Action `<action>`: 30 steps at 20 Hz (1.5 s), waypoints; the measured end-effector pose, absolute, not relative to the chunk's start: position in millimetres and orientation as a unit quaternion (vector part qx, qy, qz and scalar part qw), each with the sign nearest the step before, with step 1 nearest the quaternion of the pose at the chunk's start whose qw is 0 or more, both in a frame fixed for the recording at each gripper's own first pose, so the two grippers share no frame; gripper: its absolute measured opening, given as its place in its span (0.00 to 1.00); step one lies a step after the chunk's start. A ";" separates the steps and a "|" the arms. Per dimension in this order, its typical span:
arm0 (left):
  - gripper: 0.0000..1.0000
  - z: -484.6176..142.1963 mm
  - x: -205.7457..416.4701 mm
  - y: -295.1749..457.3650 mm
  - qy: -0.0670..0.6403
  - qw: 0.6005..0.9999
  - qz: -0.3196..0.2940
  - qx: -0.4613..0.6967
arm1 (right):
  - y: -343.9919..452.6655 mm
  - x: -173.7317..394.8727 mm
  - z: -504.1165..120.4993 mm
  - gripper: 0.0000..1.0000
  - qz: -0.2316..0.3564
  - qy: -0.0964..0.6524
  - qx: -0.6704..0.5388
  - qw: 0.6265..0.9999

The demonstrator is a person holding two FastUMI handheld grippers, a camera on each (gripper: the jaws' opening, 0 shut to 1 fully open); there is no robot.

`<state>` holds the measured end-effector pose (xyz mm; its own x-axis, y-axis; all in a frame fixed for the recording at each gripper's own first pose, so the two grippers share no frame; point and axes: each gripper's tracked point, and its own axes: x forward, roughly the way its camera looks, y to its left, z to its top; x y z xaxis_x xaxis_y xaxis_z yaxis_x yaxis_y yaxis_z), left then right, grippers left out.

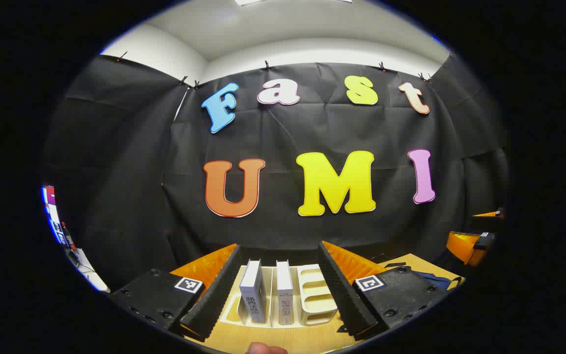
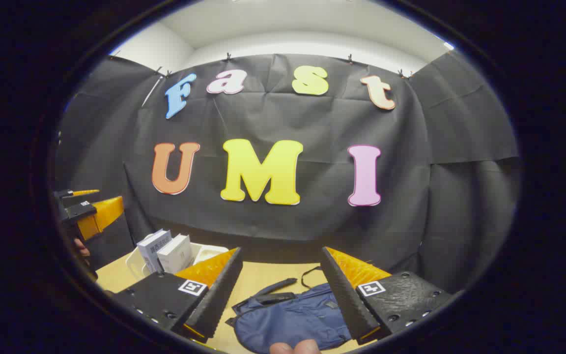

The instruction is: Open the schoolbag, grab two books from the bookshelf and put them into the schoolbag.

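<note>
Two white books (image 1: 253,291) (image 1: 284,292) stand upright in a cream slotted bookshelf (image 1: 316,295) on the wooden table. My left gripper (image 1: 280,287) is open, its fingers either side of the shelf and short of it. In the right gripper view the blue schoolbag (image 2: 290,318) lies flat on the table between the fingers of my open right gripper (image 2: 280,290), below and ahead of them. The books (image 2: 164,250) and shelf (image 2: 204,253) appear there at the left, with the left gripper (image 2: 86,214) beyond them. The right gripper (image 1: 474,243) shows at the right of the left gripper view.
The wooden table (image 2: 258,275) runs back to the black cloth wall. A fingertip (image 2: 295,347) of the holding hand shows at the bottom edge of the right gripper view. The bag's black strap (image 2: 307,276) lies on the table behind it.
</note>
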<state>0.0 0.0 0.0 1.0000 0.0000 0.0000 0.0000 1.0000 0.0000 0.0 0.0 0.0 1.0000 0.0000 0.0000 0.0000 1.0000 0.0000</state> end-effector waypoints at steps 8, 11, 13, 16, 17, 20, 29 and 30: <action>0.96 0.2 9.4 -10.3 0.005 1.000 -0.020 -0.005 | 3.8 -4.6 -2.7 0.97 -0.004 0.005 0.005 1.000; 0.96 2.6 4.6 -8.8 0.006 1.000 -0.017 -0.005 | 4.1 -3.8 -7.7 0.95 -0.001 0.013 0.007 1.000; 0.96 2.2 3.8 -8.6 0.008 1.000 -0.015 -0.006 | 6.8 -4.1 -16.4 0.95 0.003 0.024 0.007 1.000; 0.96 4.6 0.6 -8.2 0.007 1.000 -0.016 -0.007 | 14.7 -1.4 -45.3 0.95 0.015 0.053 -0.007 0.998; 0.96 4.4 0.2 -9.5 0.007 1.000 -0.017 -0.006 | 18.3 -0.1 -64.3 0.95 0.019 0.070 -0.015 0.997; 0.96 3.6 -4.0 -7.1 0.008 1.000 -0.017 -0.003 | 37.2 2.6 -147.6 0.96 0.039 0.141 -0.040 0.988; 0.96 0.1 -14.1 5.8 0.023 1.000 -0.004 0.009 | 65.2 2.6 -302.8 0.98 0.070 0.273 -0.098 0.954; 0.96 0.3 -15.4 7.5 0.023 1.000 -0.003 0.011 | 67.5 2.0 -313.2 0.96 0.072 0.280 -0.104 0.952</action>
<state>-15.4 7.5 0.3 0.9989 -0.0051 -0.0463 0.0061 0.9998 0.0209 2.0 67.5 -313.2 0.8329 0.0793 -0.5477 -0.1958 0.9679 -0.1577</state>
